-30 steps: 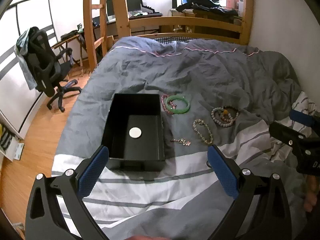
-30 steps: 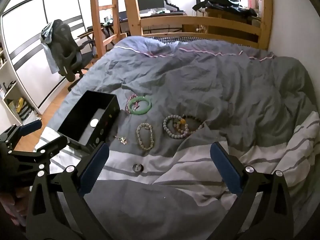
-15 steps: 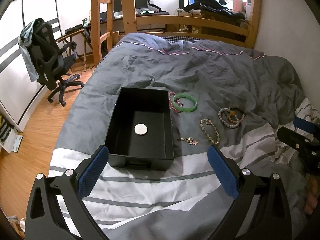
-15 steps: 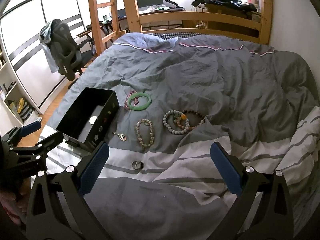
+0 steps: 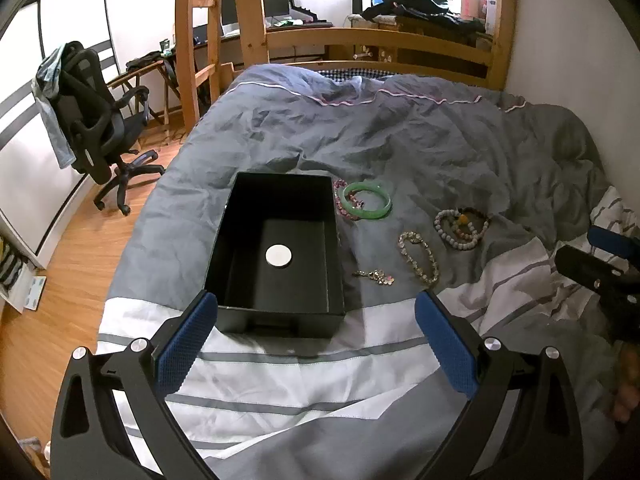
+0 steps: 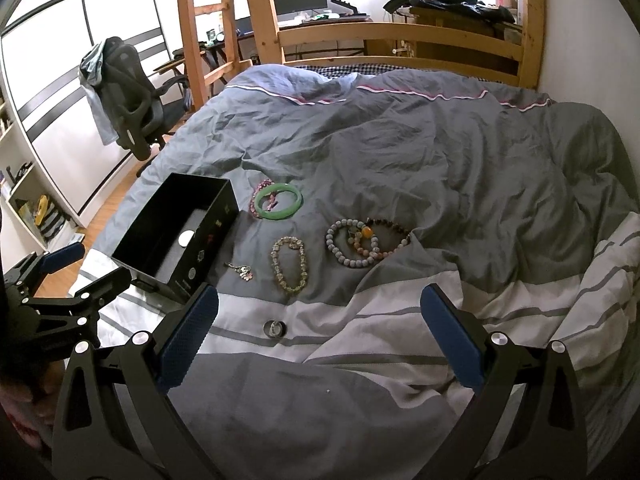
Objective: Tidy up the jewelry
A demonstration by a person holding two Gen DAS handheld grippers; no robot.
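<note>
Each gripper (image 5: 316,342) (image 6: 320,334) has a black plastic frame, 2 textured blue finger pads (image 5: 186,344), and silver screws.

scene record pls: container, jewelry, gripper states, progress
container: open black rectangular box on grey striped duvet, white round disc inside
jewelry on duvet: green jade bangle over pink bead bracelet; pale crystal bracelet; cluster of beaded bracelets; small charm earring; silver ring
left hand-held gripper: open, empty
right hand-held gripper: open, empty
progress: no jewelry in box
</note>
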